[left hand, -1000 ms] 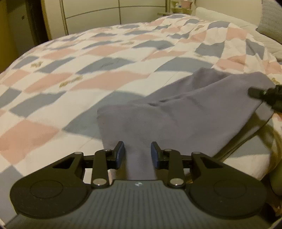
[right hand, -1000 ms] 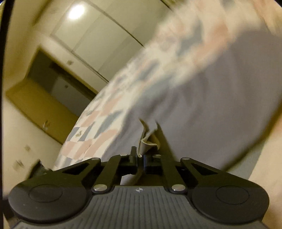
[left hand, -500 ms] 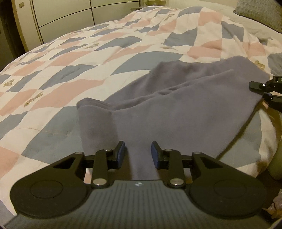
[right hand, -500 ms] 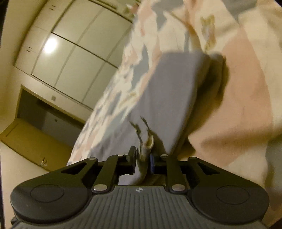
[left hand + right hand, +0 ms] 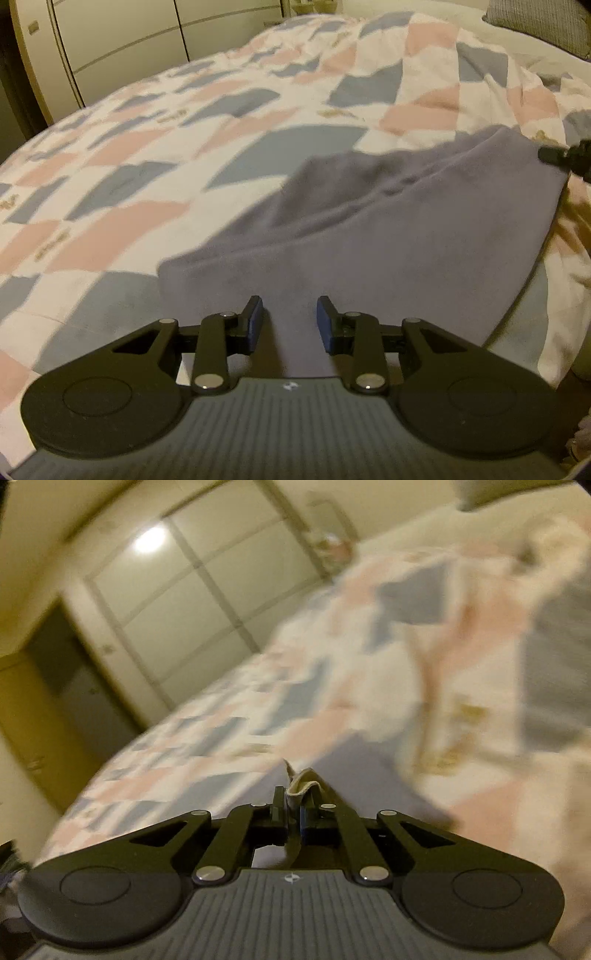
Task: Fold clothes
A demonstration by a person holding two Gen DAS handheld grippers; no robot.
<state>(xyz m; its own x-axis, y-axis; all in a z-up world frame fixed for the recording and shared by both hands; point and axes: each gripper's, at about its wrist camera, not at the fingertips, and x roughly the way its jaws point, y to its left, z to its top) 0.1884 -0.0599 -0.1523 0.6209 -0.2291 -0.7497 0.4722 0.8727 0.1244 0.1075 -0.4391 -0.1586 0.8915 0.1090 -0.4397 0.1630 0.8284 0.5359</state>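
A grey fleece garment [image 5: 406,229] lies spread across the patchwork quilt [image 5: 147,184] on the bed. Its near end runs between the blue pads of my left gripper [image 5: 290,317], which is shut on that thick fold. At the garment's far right corner, the dark tip of my right gripper [image 5: 550,155] shows in the left wrist view. In the right wrist view my right gripper [image 5: 293,805] has its jaws closing tight on the garment's hem, and a cream inner edge [image 5: 303,782] sticks up between the pads. The grey cloth [image 5: 354,775] stretches away ahead of them.
Pale wardrobe doors [image 5: 129,37] stand beyond the bed's far side. A grey pillow [image 5: 535,18] lies at the head end, top right. The quilt bunches in folds [image 5: 498,85] near the right gripper. The bed's edge drops off at the lower right [image 5: 561,332].
Both grippers have carried the garment sideways over the quilt towards the pillow end, and it lies flatter now. The right gripper's jaws stood slightly wider half a second ago and are tight again.
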